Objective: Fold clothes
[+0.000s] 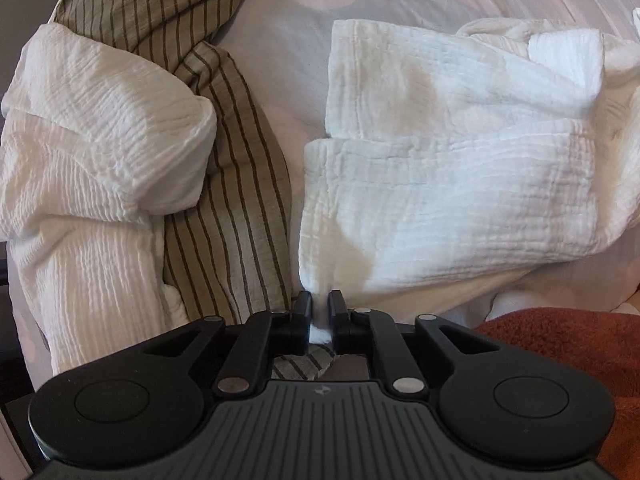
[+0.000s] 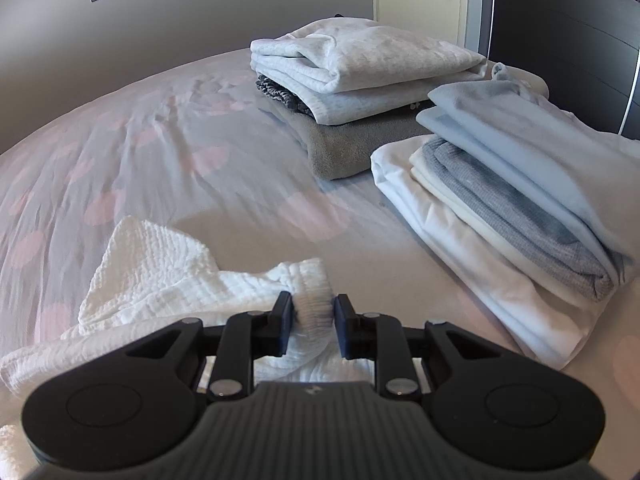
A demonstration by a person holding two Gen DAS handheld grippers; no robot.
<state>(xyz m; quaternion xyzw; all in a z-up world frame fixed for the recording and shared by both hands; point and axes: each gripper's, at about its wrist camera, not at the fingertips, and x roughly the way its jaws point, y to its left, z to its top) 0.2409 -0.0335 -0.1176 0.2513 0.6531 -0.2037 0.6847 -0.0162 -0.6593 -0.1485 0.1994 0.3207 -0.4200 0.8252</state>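
Observation:
A white crinkled garment (image 1: pixel 440 184) lies spread on the bed, seen from above in the left wrist view. My left gripper (image 1: pixel 319 300) points down at its near corner and is shut on a pinch of that white cloth. In the right wrist view the same white garment (image 2: pixel 160 280) trails to the left over the bedsheet. A bunched fold of it sits pinched between the black fingers of my right gripper (image 2: pixel 313 308).
A tan striped garment (image 1: pixel 224 184) and another white crinkled piece (image 1: pixel 92 152) lie left of the held one. An orange-brown cloth (image 1: pixel 568 348) is at lower right. Two stacks of folded clothes (image 2: pixel 360 80) (image 2: pixel 520 200) stand on the dotted sheet (image 2: pixel 140 152), with a dark headboard (image 2: pixel 568 40) behind.

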